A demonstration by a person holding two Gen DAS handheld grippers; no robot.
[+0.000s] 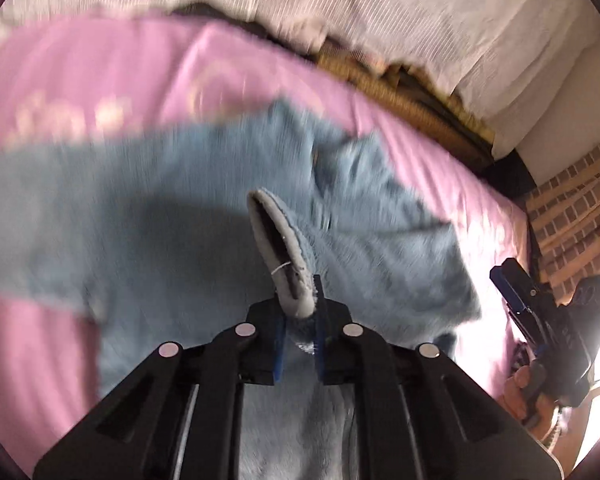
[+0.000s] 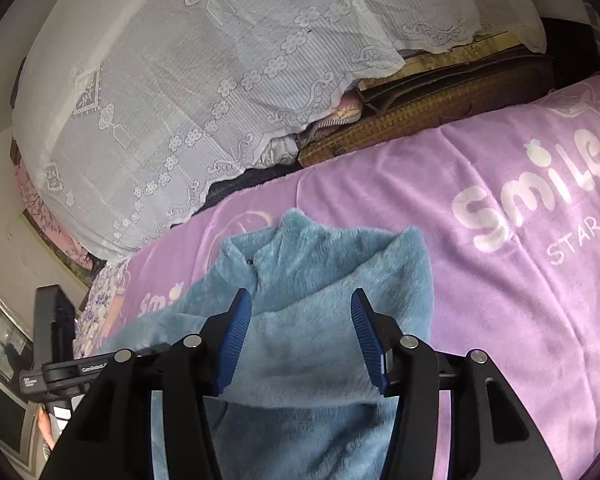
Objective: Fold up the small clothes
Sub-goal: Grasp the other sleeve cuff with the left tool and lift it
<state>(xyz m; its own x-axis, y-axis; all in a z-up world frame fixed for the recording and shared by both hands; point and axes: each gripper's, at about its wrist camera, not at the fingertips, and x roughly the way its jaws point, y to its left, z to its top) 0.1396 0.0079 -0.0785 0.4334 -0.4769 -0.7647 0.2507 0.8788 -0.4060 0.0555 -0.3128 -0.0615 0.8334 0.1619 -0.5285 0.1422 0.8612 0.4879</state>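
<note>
From the left wrist, our left gripper (image 1: 300, 332) is clamped on a cuff-like edge of the blue fleece garment (image 1: 220, 216) lying mid pink blanket (image 1: 40, 320); a thin pinch could slip.

From the right wrist, our right gripper (image 2: 300, 340) hangs empty with jaws apart over the garment; lifting one-handed could bunch it.
</note>
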